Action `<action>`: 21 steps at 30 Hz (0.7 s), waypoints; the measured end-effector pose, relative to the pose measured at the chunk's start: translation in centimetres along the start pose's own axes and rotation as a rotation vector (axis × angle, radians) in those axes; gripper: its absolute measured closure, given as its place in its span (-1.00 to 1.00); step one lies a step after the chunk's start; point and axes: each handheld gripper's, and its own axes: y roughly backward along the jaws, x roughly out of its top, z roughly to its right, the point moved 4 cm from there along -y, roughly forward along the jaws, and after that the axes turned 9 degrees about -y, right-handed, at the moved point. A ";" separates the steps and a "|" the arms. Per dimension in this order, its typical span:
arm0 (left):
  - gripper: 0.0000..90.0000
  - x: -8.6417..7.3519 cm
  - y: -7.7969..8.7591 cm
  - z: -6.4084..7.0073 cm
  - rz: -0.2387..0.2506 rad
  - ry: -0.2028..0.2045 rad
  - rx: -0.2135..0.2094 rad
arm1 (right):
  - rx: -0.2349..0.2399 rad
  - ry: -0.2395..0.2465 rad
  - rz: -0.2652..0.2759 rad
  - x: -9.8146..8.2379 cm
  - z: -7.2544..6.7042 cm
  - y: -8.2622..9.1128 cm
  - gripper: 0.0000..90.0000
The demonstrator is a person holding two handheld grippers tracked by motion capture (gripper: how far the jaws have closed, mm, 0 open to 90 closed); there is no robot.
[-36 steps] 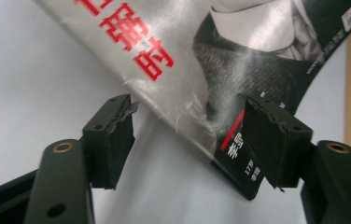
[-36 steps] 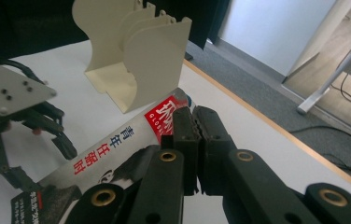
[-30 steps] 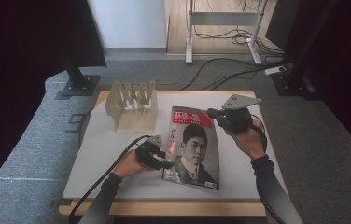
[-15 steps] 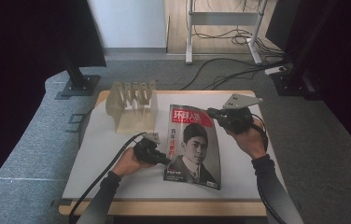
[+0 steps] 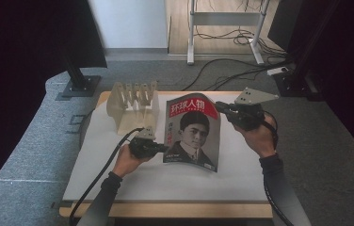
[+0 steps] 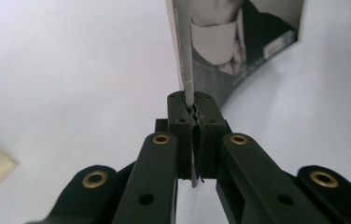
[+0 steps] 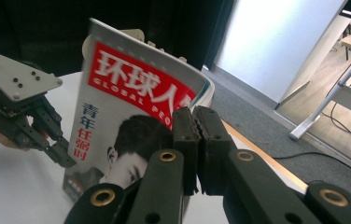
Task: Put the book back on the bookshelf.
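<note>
Both tongs grip the magazine (image 5: pixel 195 132), left tongs (image 5: pixel 163 149) having just closed on its spine edge, right tongs (image 5: pixel 218 106) clamping its top corner; next: lift toward the rack (image 5: pixel 132 106) beyond the left tongs.

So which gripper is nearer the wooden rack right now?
Left. The left gripper grips the magazine at its spine edge, just below the wooden rack; the right gripper grips the far edge across the cover.

The white-topped wooden table (image 5: pixel 175 183) is evenly and brightly lit, while the room left and right of it falls into near-black. A pale glare washes out the tabletop in the left gripper view. The glossy red-titled magazine (image 7: pixel 131 116) looks soft there; the black jaws nearest the lens are blurred.
</note>
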 end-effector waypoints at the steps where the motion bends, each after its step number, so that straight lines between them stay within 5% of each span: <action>1: 0.94 -0.1 -0.1 0.1 -0.008 -0.006 0.002 | -0.001 0.007 -0.006 0.0 -0.1 0.0 0.91; 6: 0.93 -0.7 -0.1 0.5 -0.008 -0.021 0.006 | 0.012 -0.002 0.004 -0.3 0.0 0.1 0.91; 12: 0.80 0.0 0.1 1.2 -0.052 -0.091 0.014 | 0.024 0.006 0.004 -0.4 -0.3 0.8 0.91; 21: 0.74 2.6 2.6 0.9 0.017 -0.088 0.022 | 0.029 0.020 0.003 -0.5 -0.8 1.3 0.91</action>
